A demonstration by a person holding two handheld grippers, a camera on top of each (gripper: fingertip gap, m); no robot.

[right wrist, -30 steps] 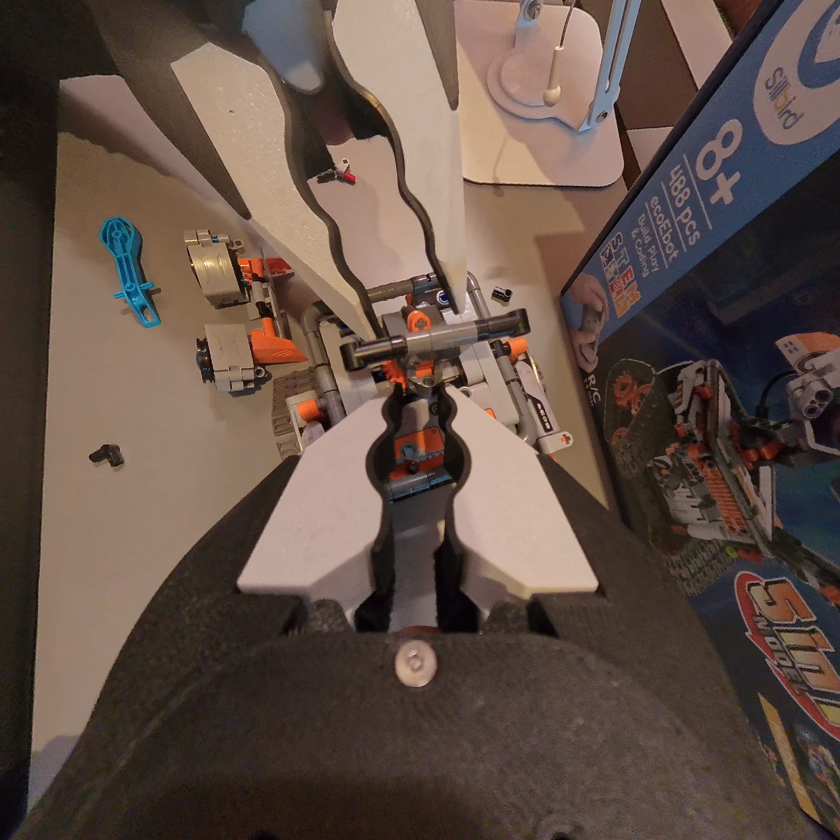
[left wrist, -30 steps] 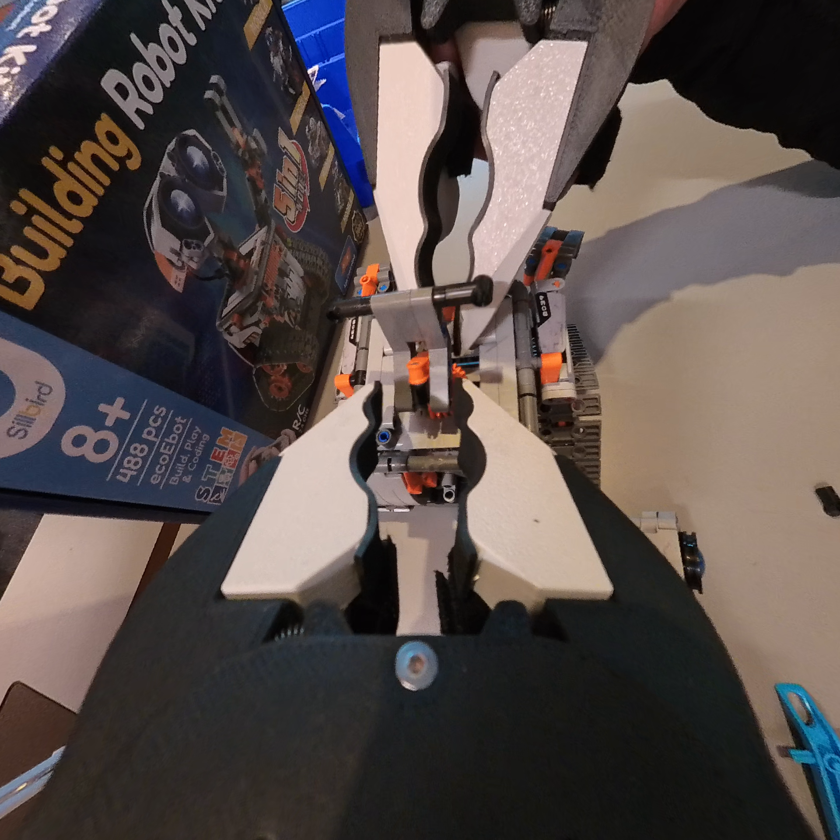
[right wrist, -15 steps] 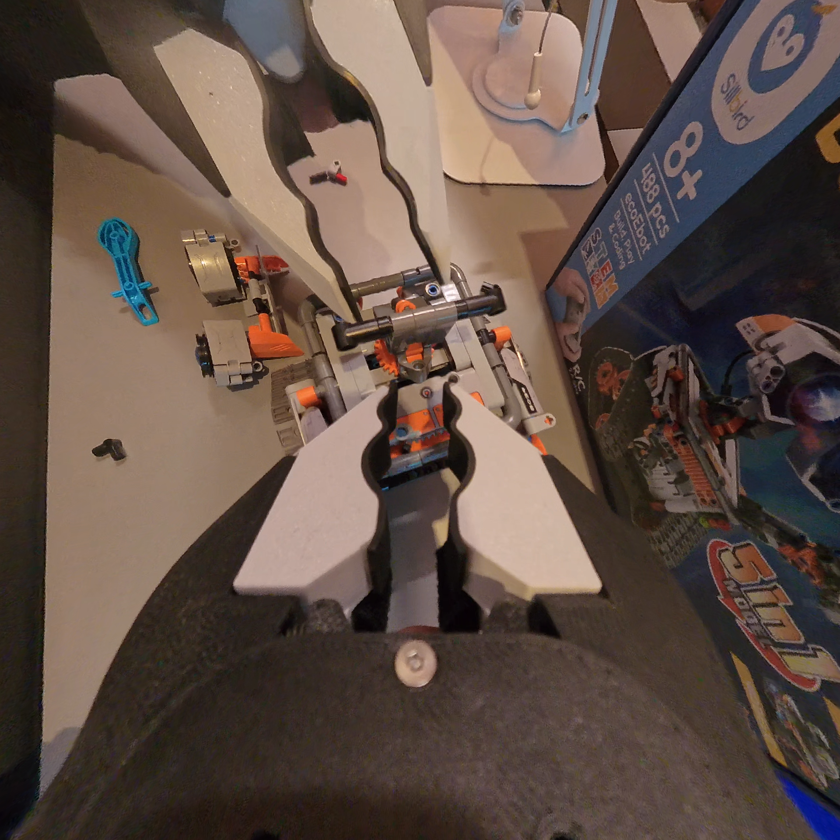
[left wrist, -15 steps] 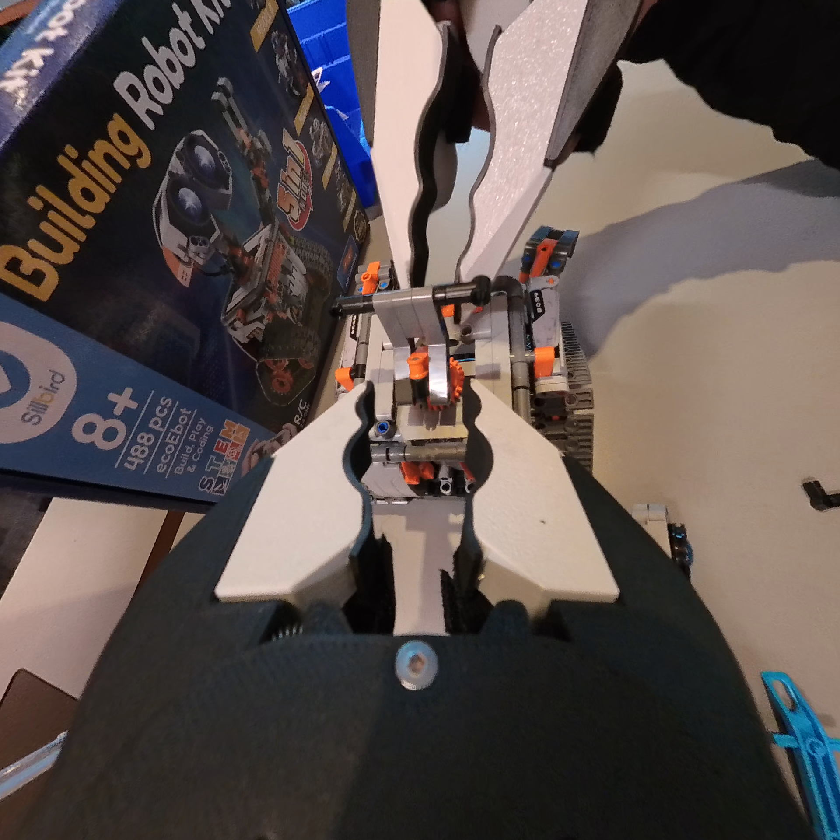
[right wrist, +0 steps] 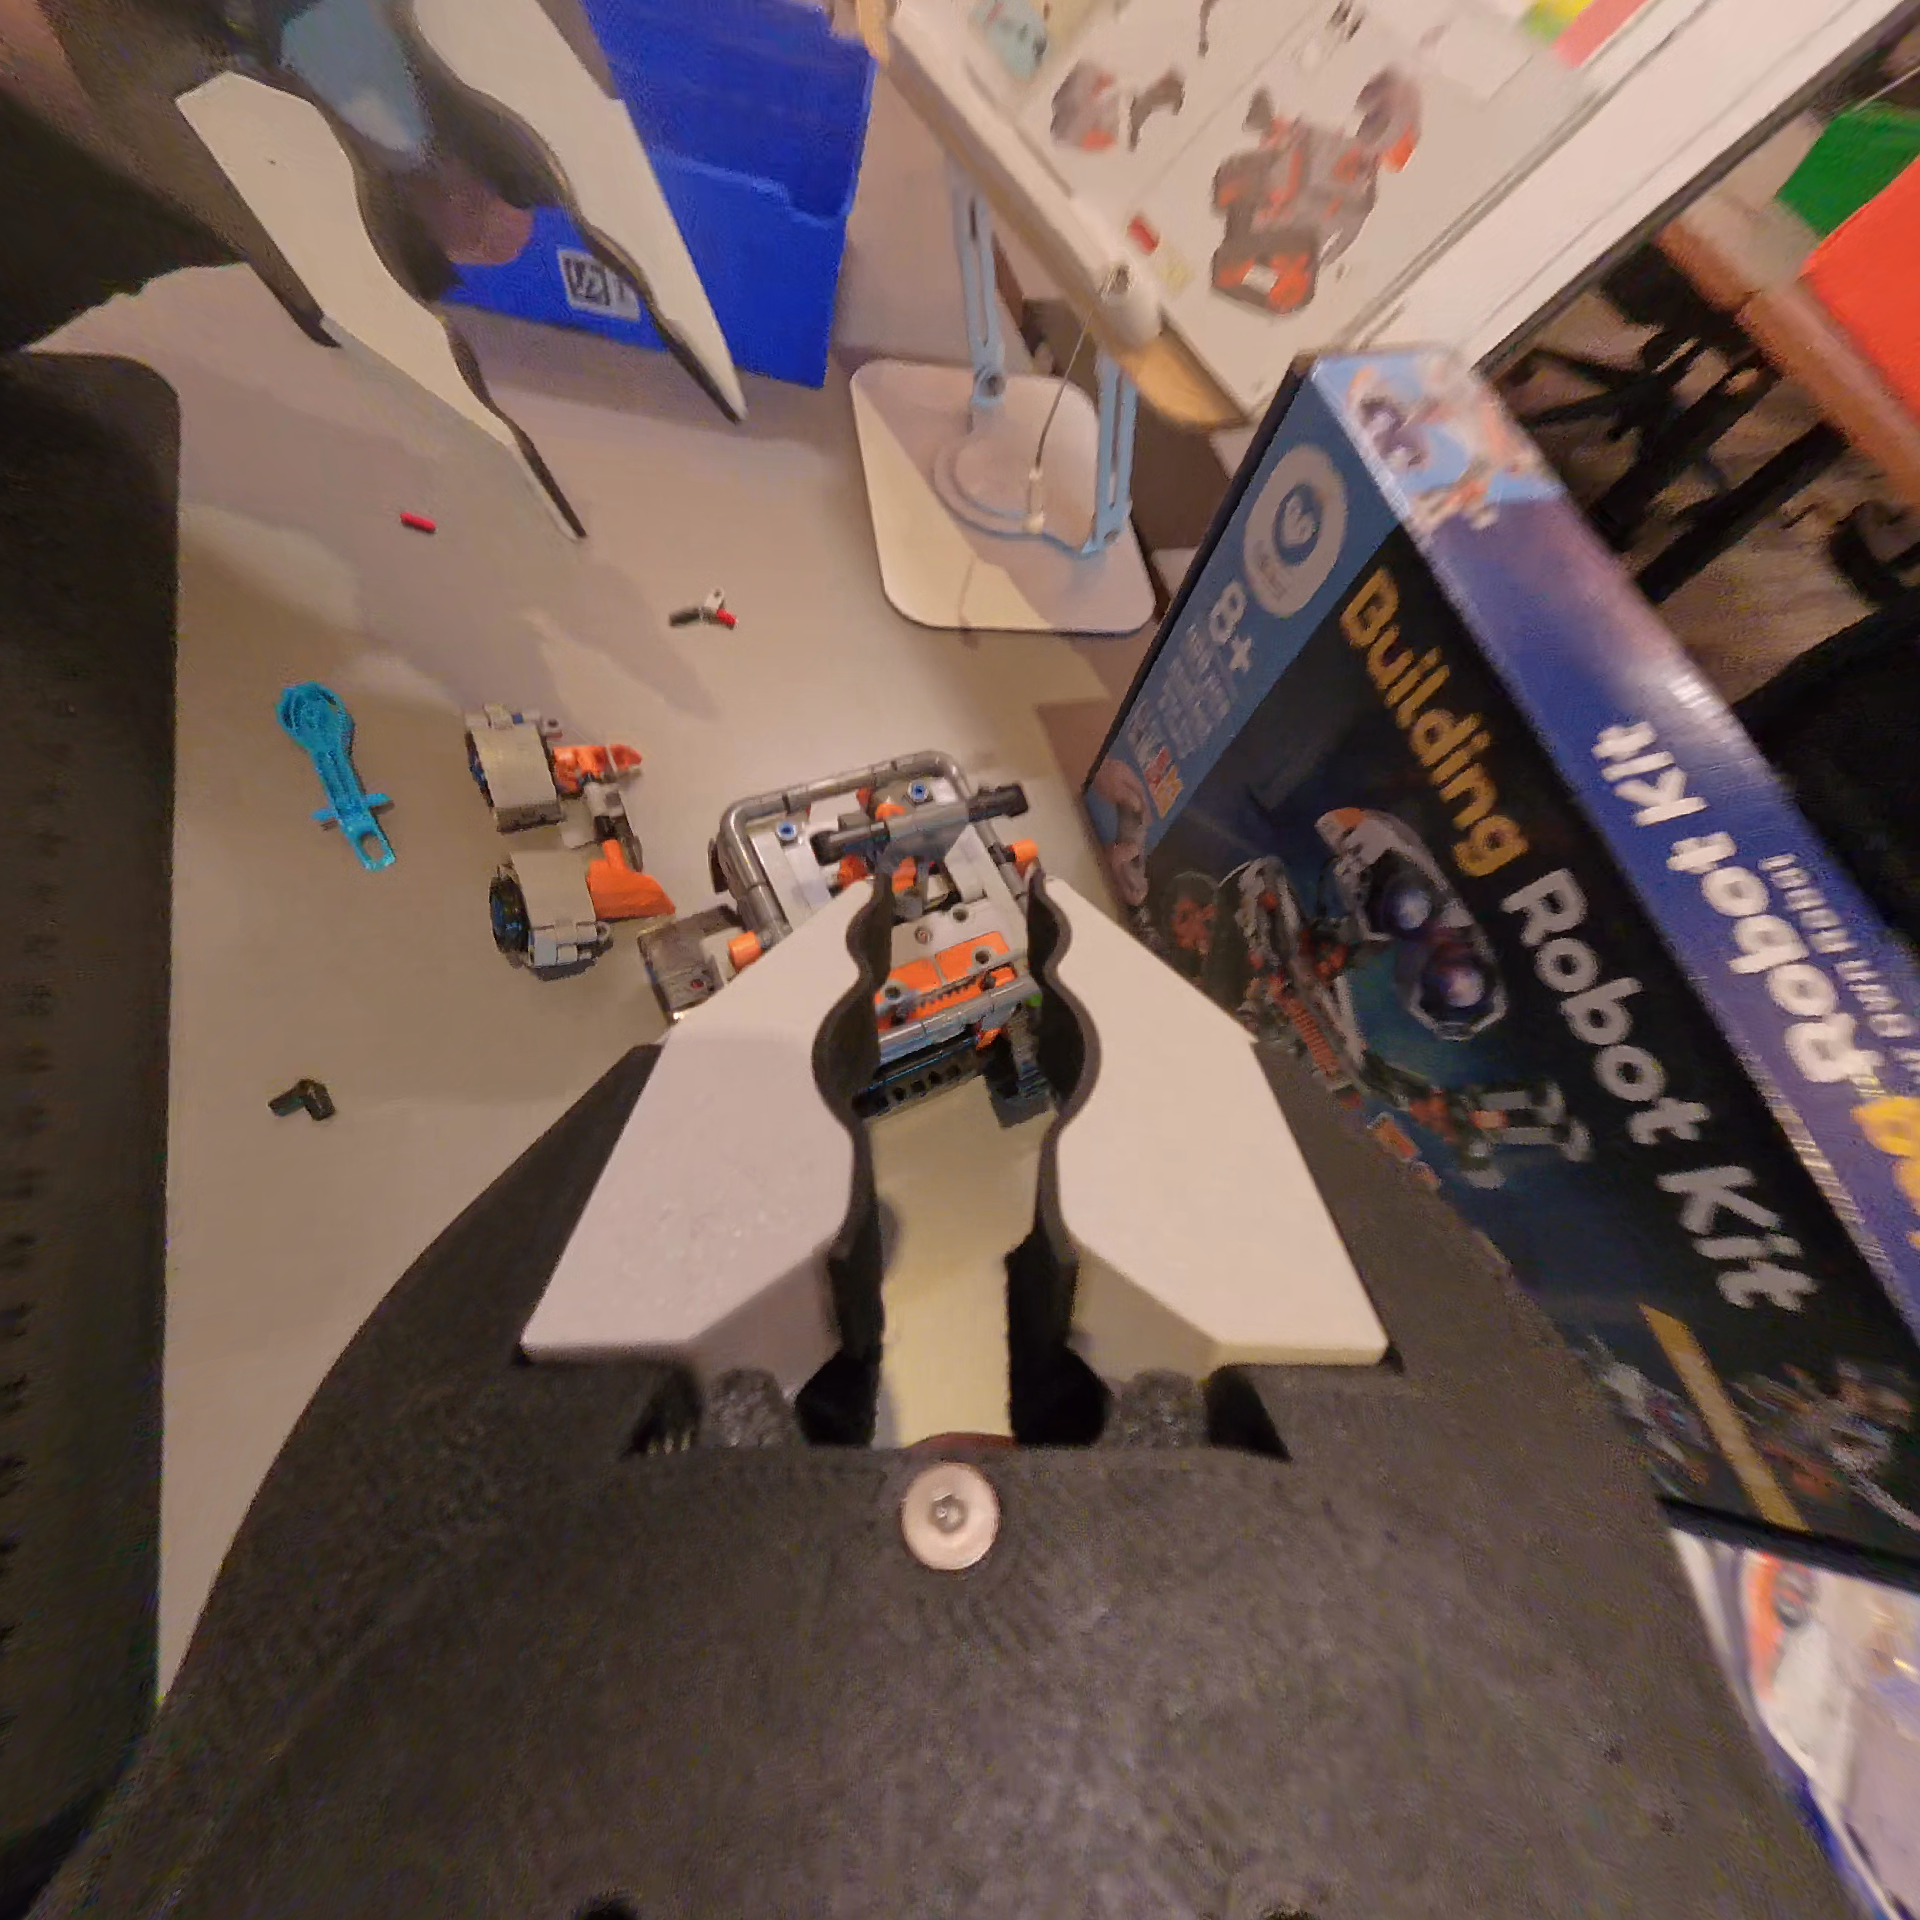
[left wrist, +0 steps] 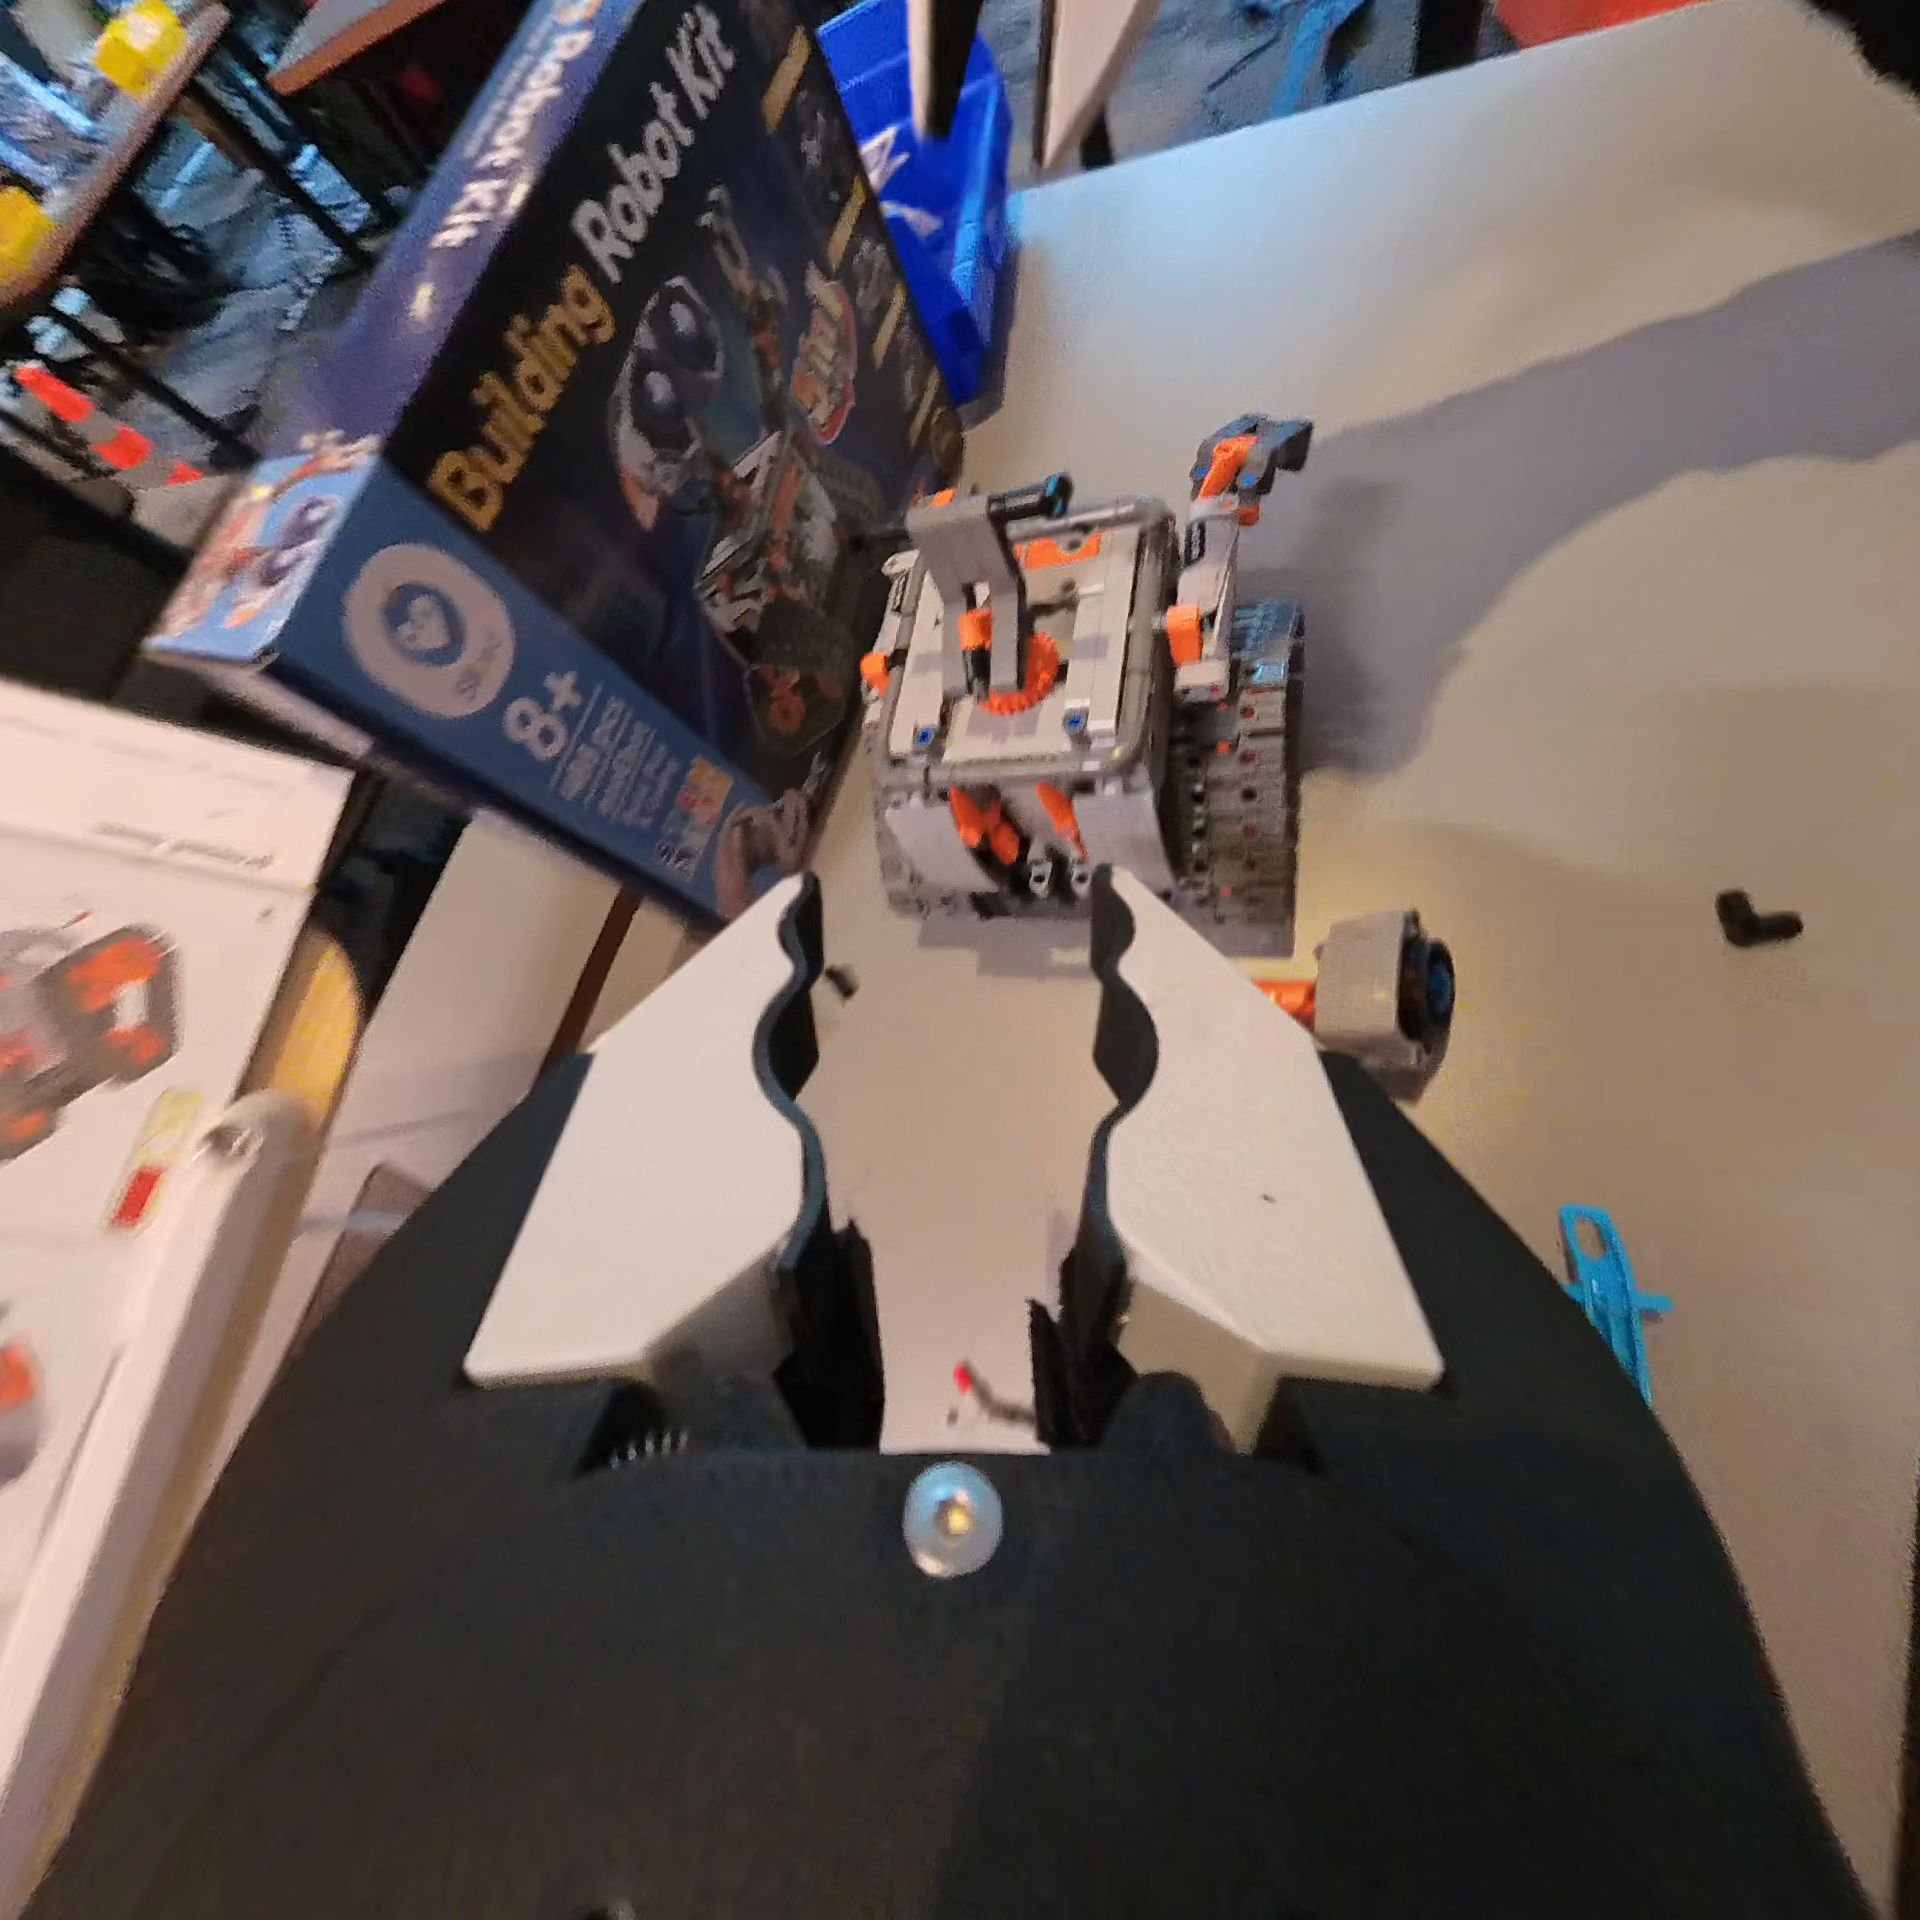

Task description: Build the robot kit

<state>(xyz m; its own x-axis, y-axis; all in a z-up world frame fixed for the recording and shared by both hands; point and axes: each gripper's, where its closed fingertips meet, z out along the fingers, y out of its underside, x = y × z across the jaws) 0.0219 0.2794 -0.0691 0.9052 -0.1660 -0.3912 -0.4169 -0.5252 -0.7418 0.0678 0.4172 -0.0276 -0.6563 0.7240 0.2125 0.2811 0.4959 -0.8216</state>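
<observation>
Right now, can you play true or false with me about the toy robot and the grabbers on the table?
1. The left gripper is open and holds nothing. True.
2. The right gripper is squeezing the blue tool. False: the blue tool lies alone on the table, and the right gripper is open and empty.
3. The brick robot stands on the table beside the big kit box. True.
4. The brick robot is lying inside the kit box. False: it stands outside, next to it.
5. A small black piece lies loose on the table. True.
</observation>
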